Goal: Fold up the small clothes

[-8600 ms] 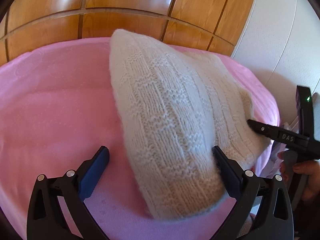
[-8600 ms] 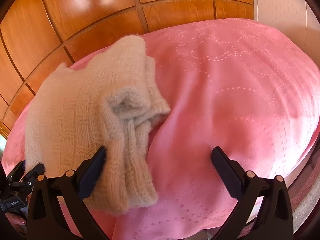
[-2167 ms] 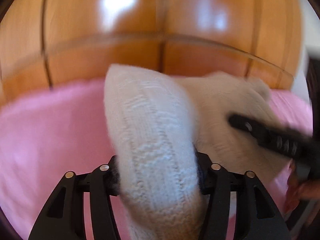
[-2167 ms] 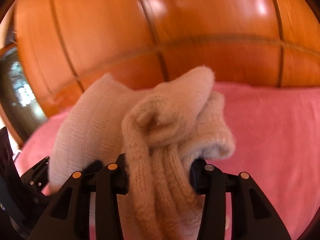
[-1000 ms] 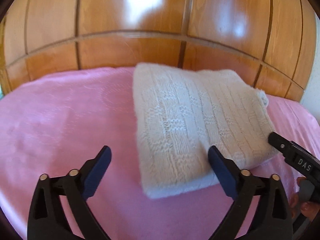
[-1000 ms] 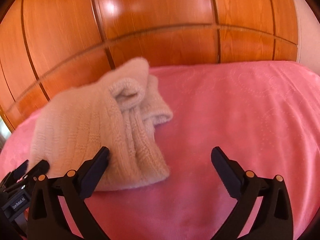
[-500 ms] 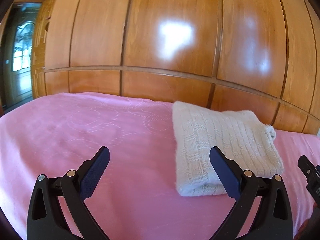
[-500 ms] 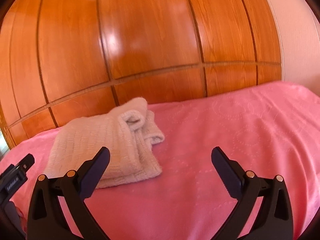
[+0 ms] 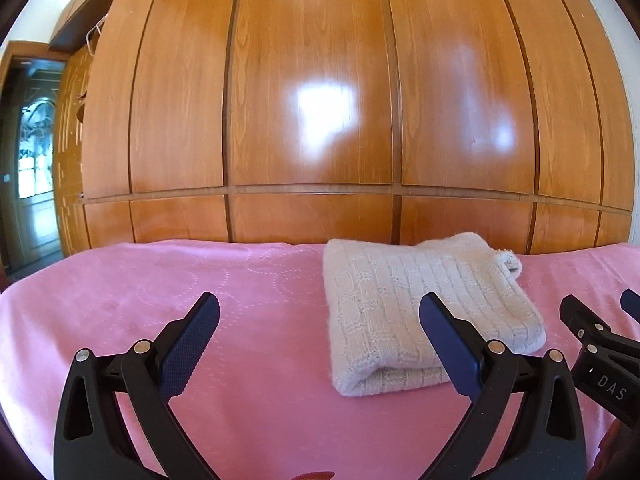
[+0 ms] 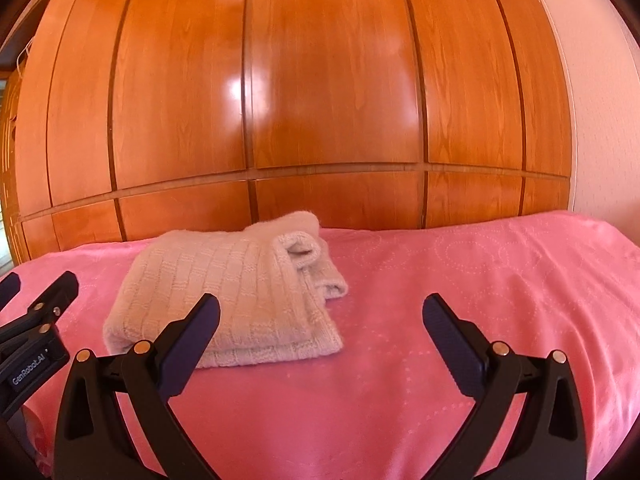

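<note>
Both claws have drawn back from the sweater since a second ago, and more of the wardrobe now shows behind it. Left claw is spread wide and holds nothing; its right finger hides part of the sweater's near edge. Right claw is equally wide and empty, its left finger covering the sweater's front corner. Folded, the sweater lies on the pink bed, near the far edge. A rolled cuff pokes out at its right side. How the layers inside are folded cannot be made out.
</note>
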`<state>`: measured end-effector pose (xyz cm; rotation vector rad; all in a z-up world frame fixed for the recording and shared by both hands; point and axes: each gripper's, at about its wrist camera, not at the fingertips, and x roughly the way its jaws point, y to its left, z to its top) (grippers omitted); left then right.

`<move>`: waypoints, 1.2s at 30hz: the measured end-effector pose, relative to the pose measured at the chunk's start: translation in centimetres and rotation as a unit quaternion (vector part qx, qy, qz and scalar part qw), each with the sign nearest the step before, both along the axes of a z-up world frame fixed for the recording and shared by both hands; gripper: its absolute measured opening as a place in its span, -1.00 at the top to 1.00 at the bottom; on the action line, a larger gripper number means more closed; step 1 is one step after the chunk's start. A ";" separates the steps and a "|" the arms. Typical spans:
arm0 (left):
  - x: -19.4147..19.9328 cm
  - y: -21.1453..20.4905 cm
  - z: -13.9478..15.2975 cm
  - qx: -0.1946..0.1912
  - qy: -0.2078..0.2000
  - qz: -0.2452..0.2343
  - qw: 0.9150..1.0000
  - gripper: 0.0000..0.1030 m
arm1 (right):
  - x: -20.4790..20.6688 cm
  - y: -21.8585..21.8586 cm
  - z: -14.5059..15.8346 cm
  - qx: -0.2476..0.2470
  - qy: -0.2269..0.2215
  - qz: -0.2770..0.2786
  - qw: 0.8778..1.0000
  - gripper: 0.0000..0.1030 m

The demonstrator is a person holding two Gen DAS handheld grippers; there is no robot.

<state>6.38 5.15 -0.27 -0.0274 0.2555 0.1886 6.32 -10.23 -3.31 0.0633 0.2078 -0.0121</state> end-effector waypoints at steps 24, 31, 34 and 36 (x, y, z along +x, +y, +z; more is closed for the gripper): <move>-0.5 0.2 -0.3 -0.011 0.011 0.001 1.000 -0.92 | 0.1 -0.3 -0.3 0.004 0.011 0.004 1.000 -0.96; -0.3 -0.2 -0.3 -0.005 0.013 -0.008 1.000 -0.92 | 0.2 -0.3 -0.4 0.006 0.013 0.005 1.000 -0.96; -0.3 -0.3 -0.3 -0.003 0.014 -0.011 1.000 -0.92 | 0.2 -0.4 -0.4 0.007 0.015 0.005 1.000 -0.96; -0.2 -0.3 -0.3 -0.003 0.014 -0.011 1.000 -0.92 | 0.2 -0.4 -0.4 0.009 0.016 0.005 1.000 -0.96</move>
